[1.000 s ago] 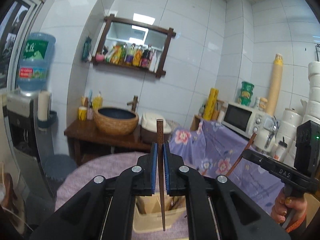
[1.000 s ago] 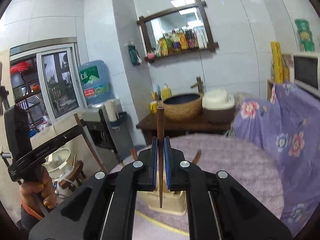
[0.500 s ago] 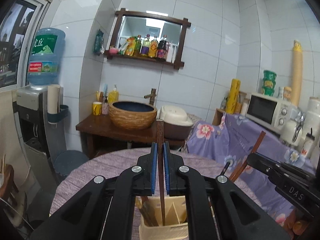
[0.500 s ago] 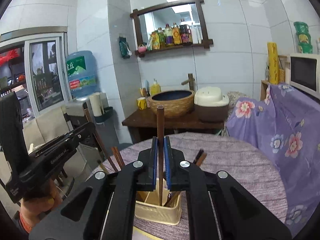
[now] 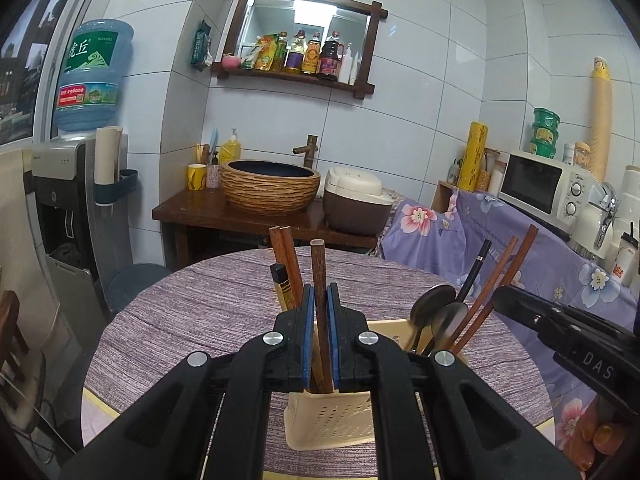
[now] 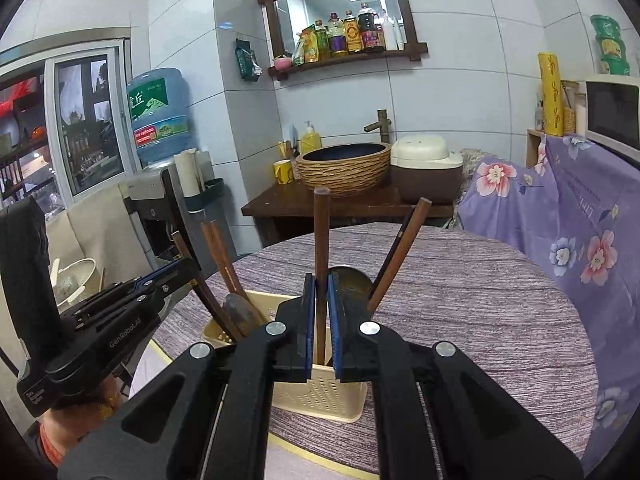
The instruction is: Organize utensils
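A cream perforated utensil holder [image 5: 340, 420] [image 6: 320, 392] stands on the round table's near side. It holds wooden chopsticks [image 5: 286, 264] [image 6: 224, 260] and dark spoons [image 5: 434, 306]. My left gripper [image 5: 320, 336] is shut on a brown chopstick [image 5: 319, 276], upright, its lower end inside the holder. My right gripper [image 6: 320, 328] is shut on another brown chopstick [image 6: 321, 236], upright, its lower end in the holder. The right gripper shows at the right in the left wrist view [image 5: 560, 332]; the left gripper shows at the left in the right wrist view [image 6: 120, 312].
The round table has a purple woven cloth [image 5: 208, 304] [image 6: 480, 288]. Behind it stand a wooden stand with a woven basin [image 5: 270, 188] and a rice cooker [image 5: 356, 204]. A water dispenser [image 5: 76, 200] is at left, a microwave [image 5: 540, 184] at right.
Both grippers have come down and forward over the table. The two held chopsticks now reach into the holder, which has come into fuller view.
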Demonstrator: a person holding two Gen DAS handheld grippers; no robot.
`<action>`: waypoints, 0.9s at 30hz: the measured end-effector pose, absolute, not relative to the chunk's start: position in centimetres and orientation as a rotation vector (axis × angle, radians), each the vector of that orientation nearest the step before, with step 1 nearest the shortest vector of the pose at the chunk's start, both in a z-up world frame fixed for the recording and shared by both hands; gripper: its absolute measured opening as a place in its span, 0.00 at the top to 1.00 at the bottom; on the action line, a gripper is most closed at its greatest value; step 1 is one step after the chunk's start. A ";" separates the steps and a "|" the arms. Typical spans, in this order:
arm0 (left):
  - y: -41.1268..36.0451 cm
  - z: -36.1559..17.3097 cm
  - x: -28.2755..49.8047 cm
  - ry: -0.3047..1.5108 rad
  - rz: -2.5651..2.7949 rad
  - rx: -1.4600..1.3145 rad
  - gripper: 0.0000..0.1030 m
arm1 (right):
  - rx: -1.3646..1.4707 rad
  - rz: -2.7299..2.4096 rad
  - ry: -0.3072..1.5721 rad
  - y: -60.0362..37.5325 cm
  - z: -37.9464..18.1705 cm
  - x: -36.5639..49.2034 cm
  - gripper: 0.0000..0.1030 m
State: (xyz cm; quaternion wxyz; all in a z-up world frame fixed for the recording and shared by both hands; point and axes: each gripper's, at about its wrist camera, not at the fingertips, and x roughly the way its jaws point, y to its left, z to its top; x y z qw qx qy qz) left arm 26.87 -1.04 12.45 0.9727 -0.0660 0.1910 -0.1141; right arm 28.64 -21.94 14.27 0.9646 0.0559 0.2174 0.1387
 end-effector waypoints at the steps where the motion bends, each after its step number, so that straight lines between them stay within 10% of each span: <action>1: -1.0 12.5 26.8 0.385 -0.233 -0.131 0.93 | 0.111 0.273 0.433 -22.0 14.2 28.5 0.92; 4: -0.8 12.6 26.0 0.359 -0.231 -0.116 0.91 | 0.114 0.273 0.417 -22.2 14.0 28.1 0.81; 6: -0.7 12.7 25.4 0.347 -0.240 -0.117 0.79 | 0.114 0.261 0.390 -22.4 14.0 27.4 0.31; 8: 0.1 12.9 24.2 0.319 -0.237 -0.130 0.39 | 0.099 0.234 0.350 -22.5 14.2 26.4 0.28; 13: 1.5 12.9 20.7 0.231 -0.218 -0.139 0.06 | 0.030 0.209 0.273 -22.5 14.2 22.9 0.09; 27: 4.1 7.0 10.9 0.192 -0.158 -0.155 0.05 | 0.120 0.174 0.277 -25.3 7.0 12.8 0.06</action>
